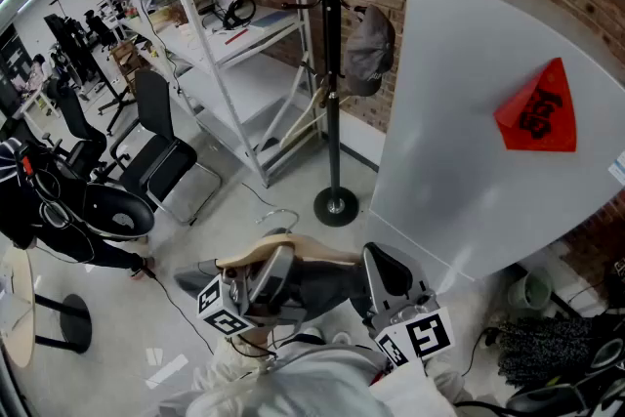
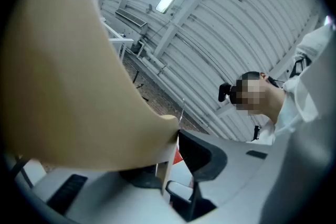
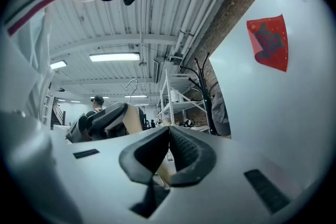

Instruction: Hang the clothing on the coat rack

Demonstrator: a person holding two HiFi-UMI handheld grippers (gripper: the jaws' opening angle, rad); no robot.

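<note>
Both tongs are clamped on the tan wooden hanger (image 1: 293, 250): left gripper (image 1: 275, 264) and right gripper (image 1: 383, 271), with the dark grey garment (image 1: 327, 286) draped under it, low in front of the black metal coat rack (image 1: 332, 63). My worry is that lifting unevenly tilts the hanger so the garment slides off, or its hook bumps the grey cap (image 1: 369, 49) on the rack.

head view steeply down, coat rack (image 1: 333, 112) ahead
</note>
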